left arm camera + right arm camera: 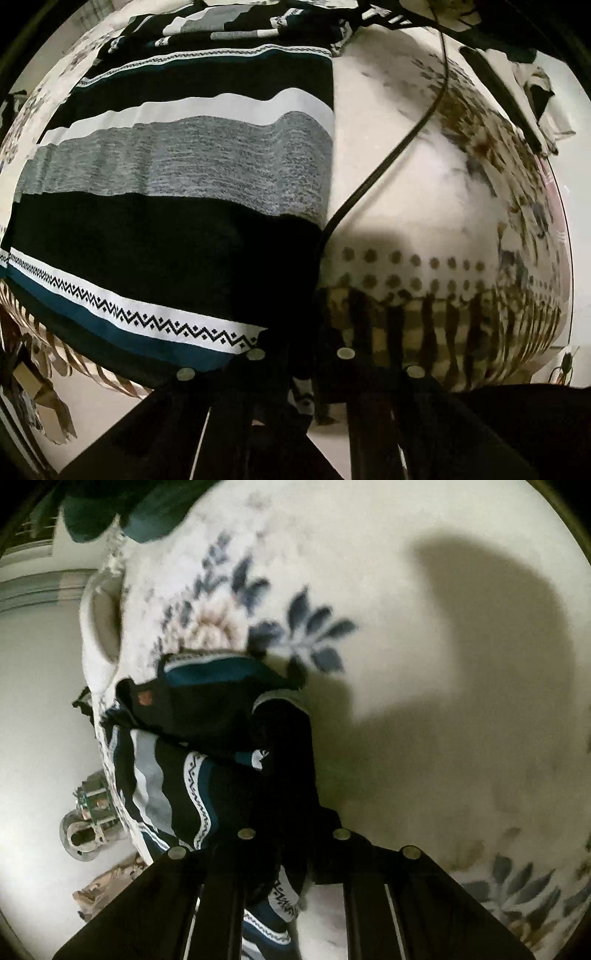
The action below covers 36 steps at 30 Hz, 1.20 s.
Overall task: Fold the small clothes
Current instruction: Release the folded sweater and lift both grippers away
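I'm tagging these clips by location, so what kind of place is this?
Probably a home, likely a bedroom: the striped garment lies on a floral, fringed bedspread, with more clothes piled at its far edge.

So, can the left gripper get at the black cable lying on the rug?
Probably yes: the black cable lies uncovered on the rug beside the striped garment, but the left gripper seems shut on that garment's edge.
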Tool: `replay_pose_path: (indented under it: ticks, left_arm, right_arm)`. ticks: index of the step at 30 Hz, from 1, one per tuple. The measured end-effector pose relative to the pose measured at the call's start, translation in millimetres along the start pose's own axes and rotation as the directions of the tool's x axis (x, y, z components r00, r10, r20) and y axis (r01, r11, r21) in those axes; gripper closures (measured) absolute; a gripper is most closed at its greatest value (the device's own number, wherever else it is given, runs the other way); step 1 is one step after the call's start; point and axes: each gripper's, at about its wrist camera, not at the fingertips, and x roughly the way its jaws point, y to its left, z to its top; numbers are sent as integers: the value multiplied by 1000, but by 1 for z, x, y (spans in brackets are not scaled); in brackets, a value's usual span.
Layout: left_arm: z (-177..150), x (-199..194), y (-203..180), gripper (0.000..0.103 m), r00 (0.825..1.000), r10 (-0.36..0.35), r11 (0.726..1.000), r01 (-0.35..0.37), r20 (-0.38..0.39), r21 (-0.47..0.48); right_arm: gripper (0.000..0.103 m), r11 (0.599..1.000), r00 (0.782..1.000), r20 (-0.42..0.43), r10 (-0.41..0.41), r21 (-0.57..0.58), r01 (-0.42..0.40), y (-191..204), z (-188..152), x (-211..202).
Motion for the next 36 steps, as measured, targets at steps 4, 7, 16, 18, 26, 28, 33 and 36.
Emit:
replay_pose_path:
  ticks: [4, 7, 16, 18, 26, 28, 33, 36]
  left_arm:
    - [9, -13, 17, 77, 999, 23, 996, -25, -25, -85]
    - [4, -31, 21, 52, 1000, 24, 989, -25, -12, -146]
    - [22, 12, 33, 26, 998, 58, 974, -65, -37, -219]
    - [35, 38, 38, 25, 998, 37, 975, -49, -58, -215]
    - [48, 74, 25, 0, 988, 136, 972, -148, -75, -184]
    - [44, 73, 20, 0, 984, 175, 963, -179, -38, -200]
    - [54, 51, 9, 1, 992, 109, 970, -121, -67, -213]
    - [48, 15, -9, 1, 998, -39, 990, 32, -45, -138]
  right_arm:
    - [27, 999, 999, -42, -24, -33, 23, 9, -15, -12]
    - [26, 992, 996, -60, -73, -109, 66, 10, -36, -29]
    - [21, 926, 960, 20, -279, -259, 275, -15, -95, -49]
    - [21, 920, 953, 28, -302, -254, 299, -22, -100, -47]
    - [21, 929, 958, 38, -283, -238, 284, -35, -113, -54]
    - [21, 930, 960, 41, -277, -240, 279, -32, -116, -56]
    - [21, 913, 948, 55, -313, -257, 316, -29, -123, -58]
    - [21, 909, 945, 86, -315, -258, 327, -31, -124, -64]
